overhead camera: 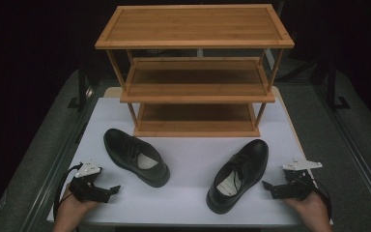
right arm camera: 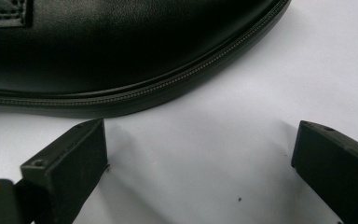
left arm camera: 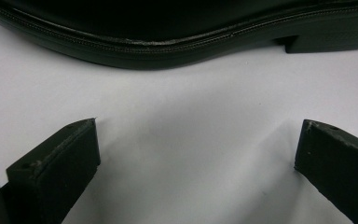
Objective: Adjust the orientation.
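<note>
Two black leather dress shoes lie on the white table top. The left shoe (overhead camera: pixel 135 157) points its toe to the far left; the right shoe (overhead camera: pixel 239 174) points its toe to the far right. My left gripper (overhead camera: pixel 115 189) rests near the front left corner, aimed at the left shoe, jaws wide apart and empty. In the left gripper view the left shoe's sole and heel (left arm camera: pixel 177 42) lie just beyond my left gripper (left arm camera: pixel 196 135). My right gripper (overhead camera: pixel 266 187) sits at the front right, open, close beside the right shoe, whose side (right arm camera: pixel 121 60) lies just past my right gripper (right arm camera: pixel 200 135).
A three-tier bamboo shoe rack (overhead camera: pixel 195 72) stands at the back of the white table top (overhead camera: pixel 188 159), its shelves bare. Grey carpeted floor surrounds the table, with dark stand legs at both sides.
</note>
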Tool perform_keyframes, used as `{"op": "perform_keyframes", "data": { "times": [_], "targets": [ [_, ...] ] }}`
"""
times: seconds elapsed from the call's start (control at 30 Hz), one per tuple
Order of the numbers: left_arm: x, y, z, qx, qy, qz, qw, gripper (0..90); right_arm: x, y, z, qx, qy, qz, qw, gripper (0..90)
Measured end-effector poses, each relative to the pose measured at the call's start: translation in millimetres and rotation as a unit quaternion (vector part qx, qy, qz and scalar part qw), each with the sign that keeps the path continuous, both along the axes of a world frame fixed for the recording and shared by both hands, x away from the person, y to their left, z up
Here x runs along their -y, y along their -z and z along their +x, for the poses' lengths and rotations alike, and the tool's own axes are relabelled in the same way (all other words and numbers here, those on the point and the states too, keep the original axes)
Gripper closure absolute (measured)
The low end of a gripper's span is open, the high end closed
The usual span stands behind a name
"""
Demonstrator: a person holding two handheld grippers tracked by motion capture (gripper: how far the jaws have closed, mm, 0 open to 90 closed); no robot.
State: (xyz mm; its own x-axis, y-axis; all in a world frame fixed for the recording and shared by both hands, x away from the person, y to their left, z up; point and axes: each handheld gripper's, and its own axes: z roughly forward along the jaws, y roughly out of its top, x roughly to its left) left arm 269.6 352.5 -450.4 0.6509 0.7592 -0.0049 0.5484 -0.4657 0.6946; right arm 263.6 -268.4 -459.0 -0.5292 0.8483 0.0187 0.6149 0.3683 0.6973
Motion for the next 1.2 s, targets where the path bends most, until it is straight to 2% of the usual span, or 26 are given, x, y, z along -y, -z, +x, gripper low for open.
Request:
{"op": "perform_keyframes", "data": {
  "times": [0.1, 0.37, 0.47, 0.5, 0.57, 0.73, 0.8, 0.93, 1.2],
  "targets": [
    [1.6, 0.1, -0.4, 0.001, 0.000, 0.009, 1.0000, 0.0, 0.1, 0.0, 0.1, 0.000, 0.000, 0.000, 1.0000, 2.8],
    [1.1, -1.0, -1.2, 0.006, -0.004, 0.007, 0.9999, 0.9, 0.2, 0.1, 0.1, 0.000, 0.000, 0.001, 1.0000, 2.8],
    [-2.8, -3.3, -2.2, 0.010, -0.007, 0.004, 0.9999, 8.3, 0.4, 0.1, 0.2, 0.000, 0.000, 0.002, 1.0000, 2.8],
    [-4.5, -4.2, -2.0, 0.010, -0.013, -0.003, 0.9999, 13.3, 0.3, 0.0, 0.2, -0.001, 0.000, 0.001, 1.0000, 2.8],
    [-7.5, -5.5, -0.6, 0.007, -0.022, -0.013, 0.9996, 15.0, 0.3, -0.1, 0.3, -0.001, 0.000, 0.001, 1.0000, 2.8],
    [-10.2, -9.9, -1.8, 0.013, -0.023, -0.017, 0.9995, 24.5, -0.1, -0.2, 0.3, -0.002, 0.001, 0.000, 1.0000, 2.8],
    [-10.8, -12.8, -2.0, 0.009, -0.021, -0.021, 0.9995, 34.3, -0.5, -0.4, 0.1, -0.002, 0.001, -0.002, 1.0000, 2.8],
    [-13.5, -17.7, 1.0, 0.010, -0.027, -0.029, 0.9992, 47.2, -0.5, -0.2, 0.1, -0.002, 0.002, -0.001, 1.0000, 2.8],
    [-11.1, -23.3, 11.3, -0.010, -0.028, -0.030, 0.9991, 81.4, -0.3, -0.3, 0.6, -0.004, 0.002, 0.000, 1.0000, 2.7]
  ]
}}
